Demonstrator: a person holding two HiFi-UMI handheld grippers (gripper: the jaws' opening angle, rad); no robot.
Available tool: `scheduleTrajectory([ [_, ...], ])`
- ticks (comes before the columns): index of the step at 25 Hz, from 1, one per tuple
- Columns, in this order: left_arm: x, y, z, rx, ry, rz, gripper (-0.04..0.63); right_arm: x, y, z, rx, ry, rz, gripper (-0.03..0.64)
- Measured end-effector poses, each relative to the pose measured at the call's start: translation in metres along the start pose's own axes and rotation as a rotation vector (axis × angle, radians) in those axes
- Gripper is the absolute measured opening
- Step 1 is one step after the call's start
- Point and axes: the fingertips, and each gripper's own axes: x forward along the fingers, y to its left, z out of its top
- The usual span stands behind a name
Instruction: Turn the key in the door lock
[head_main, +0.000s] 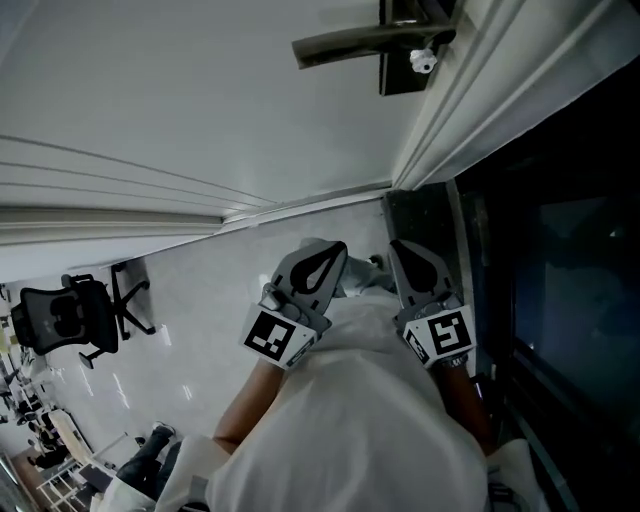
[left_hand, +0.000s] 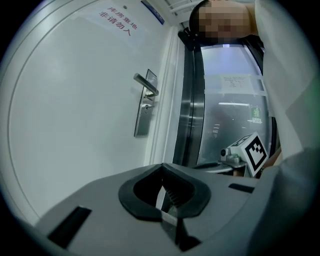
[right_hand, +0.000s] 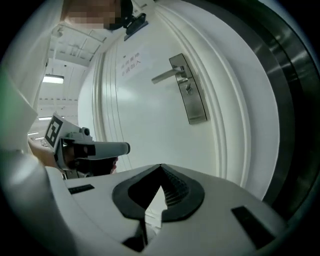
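A white door (left_hand: 75, 100) stands ahead with a metal lever handle (left_hand: 146, 82) on a long lock plate (left_hand: 143, 116); the keyhole (left_hand: 146, 106) sits just under the lever. In the right gripper view the same handle (right_hand: 170, 76) and plate (right_hand: 190, 95) lie up and to the right. In the head view a small pale piece (head_main: 424, 62) shows by the handle (head_main: 370, 42); I cannot make out a key. My left gripper (head_main: 338, 248) and right gripper (head_main: 400, 246) hang low side by side, well short of the door. Both are shut with nothing between the jaws.
A dark glass panel with a metal frame (left_hand: 192, 115) borders the door on the right. An office chair (head_main: 70, 315) stands on the pale tiled floor (head_main: 200, 290) to the left. The person's white sleeves (head_main: 350, 430) fill the lower head view.
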Motion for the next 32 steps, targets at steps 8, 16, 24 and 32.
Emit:
scheduleTrajectory([
  [8,0.02,-0.031,-0.013,0.002,-0.007,-0.093,0.006,-0.004,-0.006,-0.013,0.081,0.015,-0.034,0.002],
  [16,0.017,-0.043,-0.027,-0.057,-0.002,-0.102,0.006,-0.009,0.001,-0.015,0.034,0.029,-0.021,0.002],
  [24,0.001,-0.023,-0.034,-0.114,-0.003,-0.018,0.006,-0.012,0.007,-0.023,0.049,0.052,-0.001,0.002],
  [32,0.008,-0.039,-0.041,-0.098,0.031,-0.081,0.006,-0.023,0.002,-0.03,0.084,0.053,-0.046,0.002],
])
